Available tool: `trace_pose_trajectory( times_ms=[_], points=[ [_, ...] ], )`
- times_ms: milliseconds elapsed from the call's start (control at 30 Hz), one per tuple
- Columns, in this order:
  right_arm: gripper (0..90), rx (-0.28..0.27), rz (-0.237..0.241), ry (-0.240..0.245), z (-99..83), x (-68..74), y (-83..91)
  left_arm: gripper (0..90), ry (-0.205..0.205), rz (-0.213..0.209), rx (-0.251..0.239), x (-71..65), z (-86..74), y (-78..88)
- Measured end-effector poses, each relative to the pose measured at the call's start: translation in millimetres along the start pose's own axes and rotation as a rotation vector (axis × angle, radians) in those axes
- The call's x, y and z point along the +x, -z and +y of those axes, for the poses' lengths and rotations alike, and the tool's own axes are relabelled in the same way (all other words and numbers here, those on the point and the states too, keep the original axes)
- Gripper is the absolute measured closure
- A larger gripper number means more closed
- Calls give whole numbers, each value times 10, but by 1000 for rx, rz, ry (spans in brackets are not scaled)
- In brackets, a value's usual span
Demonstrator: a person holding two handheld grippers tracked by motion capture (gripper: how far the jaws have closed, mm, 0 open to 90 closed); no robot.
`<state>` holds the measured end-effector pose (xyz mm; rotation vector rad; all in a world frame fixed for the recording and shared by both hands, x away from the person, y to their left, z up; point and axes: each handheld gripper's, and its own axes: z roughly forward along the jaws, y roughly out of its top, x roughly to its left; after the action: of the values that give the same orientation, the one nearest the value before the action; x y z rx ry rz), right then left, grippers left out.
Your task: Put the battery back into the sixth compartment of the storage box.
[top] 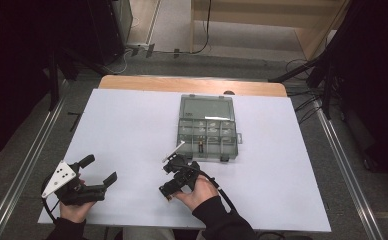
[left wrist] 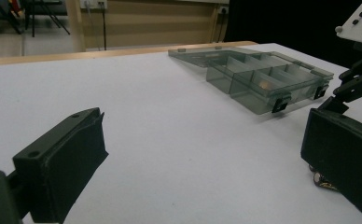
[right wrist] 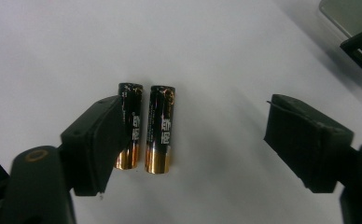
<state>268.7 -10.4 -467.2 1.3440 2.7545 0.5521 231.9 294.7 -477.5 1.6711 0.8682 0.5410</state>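
Note:
Two black-and-gold batteries (right wrist: 131,126) (right wrist: 160,128) lie side by side on the white table (right wrist: 207,42). My right gripper (right wrist: 195,112) is open around them. Its left jaw sits close against the left battery, and its right jaw stands well off to the side. In the high view the right gripper (top: 165,179) is at the front middle, tilted down toward the table. My left gripper (top: 101,169) rests at the front left, open, with nothing between its jaws (left wrist: 202,130). From the left gripper view a battery end (left wrist: 320,178) peeks out beside the right jaw.
A clear grey compartment box (top: 237,142) lies open behind the right gripper, its lid (top: 206,106) flat on the far side. It appears again in the left gripper view (left wrist: 258,79). The wooden table edge (top: 192,84) runs along the back.

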Motion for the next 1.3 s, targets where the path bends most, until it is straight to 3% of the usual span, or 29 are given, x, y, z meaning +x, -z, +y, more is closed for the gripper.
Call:
trace_pose_trajectory(
  times_ms=[300,400,500,700,967,1300],
  points=[
    [406,39,-40,44,5,76,-32,0,1,1,-1,1,0,1],
    [528,49,-24,59,4,103,-34,0,0,1,-1,0,0,1],
    [541,61,-13,70,5,118,-38,0,0,0,0,1,-1,-2],
    [674,71,-26,72,14,143,-47,0,1,-1,-2,0,0,0],
    [766,95,-19,56,24,128,-73,0,0,-1,0,1,-1,-1],
    [774,99,-17,66,17,126,-68,0,-1,-3,1,2,-2,-3]
  ],
)
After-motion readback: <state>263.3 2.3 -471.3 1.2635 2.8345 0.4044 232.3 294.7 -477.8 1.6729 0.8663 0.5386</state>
